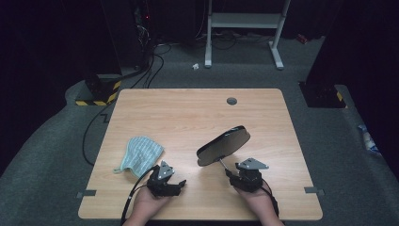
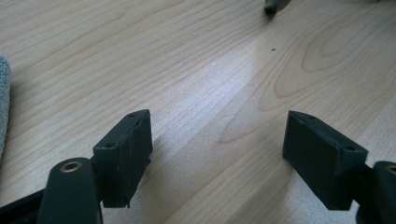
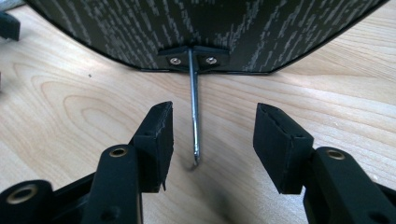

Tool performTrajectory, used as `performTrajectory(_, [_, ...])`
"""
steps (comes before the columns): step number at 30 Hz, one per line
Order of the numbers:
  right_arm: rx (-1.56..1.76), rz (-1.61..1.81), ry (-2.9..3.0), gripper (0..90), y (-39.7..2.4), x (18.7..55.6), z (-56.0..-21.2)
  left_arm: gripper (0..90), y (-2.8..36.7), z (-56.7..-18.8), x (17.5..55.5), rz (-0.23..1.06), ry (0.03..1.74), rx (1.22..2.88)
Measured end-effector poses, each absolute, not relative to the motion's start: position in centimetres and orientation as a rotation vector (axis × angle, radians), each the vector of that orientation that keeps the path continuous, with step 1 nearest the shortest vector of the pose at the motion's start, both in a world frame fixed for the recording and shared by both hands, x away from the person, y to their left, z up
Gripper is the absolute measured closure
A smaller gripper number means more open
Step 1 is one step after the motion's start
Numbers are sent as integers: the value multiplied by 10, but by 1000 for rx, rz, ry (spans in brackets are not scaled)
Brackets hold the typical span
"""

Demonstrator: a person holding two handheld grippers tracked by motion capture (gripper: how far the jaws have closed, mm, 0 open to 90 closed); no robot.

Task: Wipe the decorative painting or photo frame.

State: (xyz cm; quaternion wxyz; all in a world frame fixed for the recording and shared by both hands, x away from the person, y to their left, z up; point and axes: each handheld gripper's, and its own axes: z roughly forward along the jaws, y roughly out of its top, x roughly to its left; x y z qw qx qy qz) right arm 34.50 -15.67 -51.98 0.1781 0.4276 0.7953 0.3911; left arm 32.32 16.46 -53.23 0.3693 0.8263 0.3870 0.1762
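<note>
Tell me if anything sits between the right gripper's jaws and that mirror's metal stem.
Nothing visible does. The right gripper has its jaws open on either side of the metal stem of the mirror, with bare table in the gaps; the pads are not yet touching it.

cloth on table, left | white frame beyond

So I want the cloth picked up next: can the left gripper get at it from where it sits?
Probably yes. The left gripper is open and holds nothing, and the cloth lies close beside it on bare table, with nothing between them.
</note>
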Motion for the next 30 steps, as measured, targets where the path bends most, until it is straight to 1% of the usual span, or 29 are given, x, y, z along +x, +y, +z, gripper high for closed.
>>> performTrajectory(3, [1203, 1097, 2254, 474, -156, 344, -520, 244, 165, -532, 323, 452, 994, 2121])
performTrajectory(4, [1200, 1091, 2253, 502, -155, 343, -522, 245, 165, -532, 323, 452, 993, 2121])
performTrajectory(7, [1205, 1091, 2254, 503, -155, 343, -522, 245, 165, -532, 323, 451, 993, 2121])
performTrajectory(10, [1235, 1094, 2247, 554, -155, 342, -523, 245, 165, -532, 323, 451, 994, 2121])
performTrajectory(11, [1235, 1094, 2247, 554, -155, 342, -523, 246, 165, -532, 323, 451, 994, 2121])
performTrajectory(20, [1209, 1052, 2301, 664, -151, 342, -527, 247, 165, -532, 323, 452, 991, 2122])
performTrajectory(23, [1203, 1047, 2306, 680, -151, 342, -527, 247, 165, -532, 323, 452, 992, 2122])
performTrajectory(30, [1213, 1039, 2301, 684, -155, 344, -526, 251, 165, -532, 323, 454, 993, 2121])
